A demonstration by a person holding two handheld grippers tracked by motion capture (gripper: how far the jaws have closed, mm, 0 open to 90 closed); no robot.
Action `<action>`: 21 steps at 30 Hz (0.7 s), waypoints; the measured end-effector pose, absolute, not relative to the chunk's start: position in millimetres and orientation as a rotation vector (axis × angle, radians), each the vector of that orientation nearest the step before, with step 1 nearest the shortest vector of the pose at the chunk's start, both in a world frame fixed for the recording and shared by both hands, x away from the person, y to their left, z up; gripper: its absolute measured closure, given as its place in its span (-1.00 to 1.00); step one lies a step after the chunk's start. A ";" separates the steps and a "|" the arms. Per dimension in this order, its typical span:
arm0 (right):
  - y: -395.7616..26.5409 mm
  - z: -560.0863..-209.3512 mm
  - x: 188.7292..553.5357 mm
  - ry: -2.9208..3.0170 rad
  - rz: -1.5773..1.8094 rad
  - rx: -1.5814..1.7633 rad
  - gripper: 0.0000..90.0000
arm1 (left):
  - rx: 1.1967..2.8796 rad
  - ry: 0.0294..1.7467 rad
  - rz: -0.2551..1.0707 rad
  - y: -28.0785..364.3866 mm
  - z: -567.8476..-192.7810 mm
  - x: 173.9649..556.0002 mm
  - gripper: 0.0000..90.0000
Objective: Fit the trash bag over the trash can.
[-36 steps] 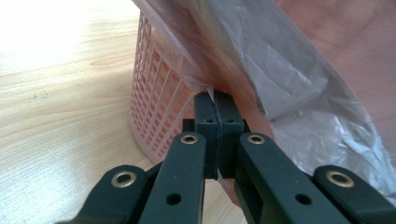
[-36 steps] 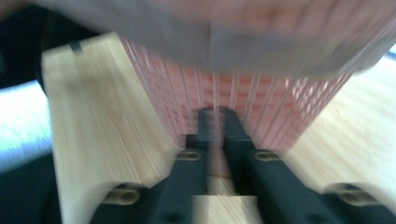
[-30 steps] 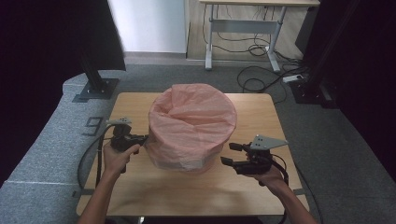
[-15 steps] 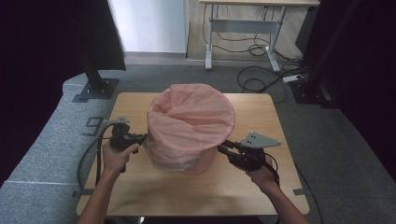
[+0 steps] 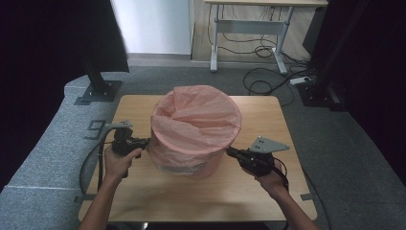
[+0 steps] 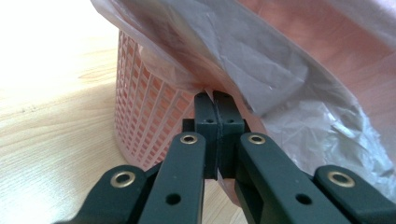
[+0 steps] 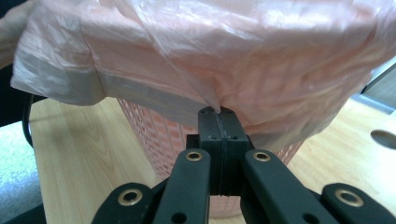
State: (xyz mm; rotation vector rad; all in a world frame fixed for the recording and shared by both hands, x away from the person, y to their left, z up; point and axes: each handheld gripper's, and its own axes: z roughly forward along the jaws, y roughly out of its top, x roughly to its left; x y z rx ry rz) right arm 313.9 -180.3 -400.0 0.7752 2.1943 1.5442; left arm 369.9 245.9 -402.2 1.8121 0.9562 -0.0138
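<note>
We had a pink lattice basket [image 5: 189, 165] standing upright at the middle of the wooden table [image 5: 268, 191], lined with a thin pink bag [image 5: 196, 122] whose mouth was folded out over the rim and hung down the outside as a skirt. We could see nothing inside the bag but its own loose folds.

On the basket's left side, the left gripper [image 5: 143, 142] had its fingers [image 6: 206, 122] pressed together, pinching the hanging edge of the bag just below the rim. On the basket's right side, the right gripper [image 5: 233, 153] did the same, its fingers [image 7: 230, 133] closed flat on a tuck of the film.

Both grips sat at about the same height, opposite each other across the basket, with the basket's axis running straight up between them. Neither hand was the nearer. We judged that the next move, whether pulling the skirt down or lifting the bag off, would call for both sides to travel evenly.
</note>
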 end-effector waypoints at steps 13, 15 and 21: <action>-176.0 -412.4 313.0 2.293 1.434 0.736 1.00 | 1.884 1.007 0.088 236.6 -410.6 370.1 1.00; -172.7 -421.7 313.8 2.327 1.375 0.728 1.00 | 1.857 1.012 0.050 236.1 -416.0 373.4 1.00; -176.6 -430.1 317.2 2.354 1.422 0.725 0.99 | 1.844 1.016 0.054 237.7 -415.5 373.8 1.00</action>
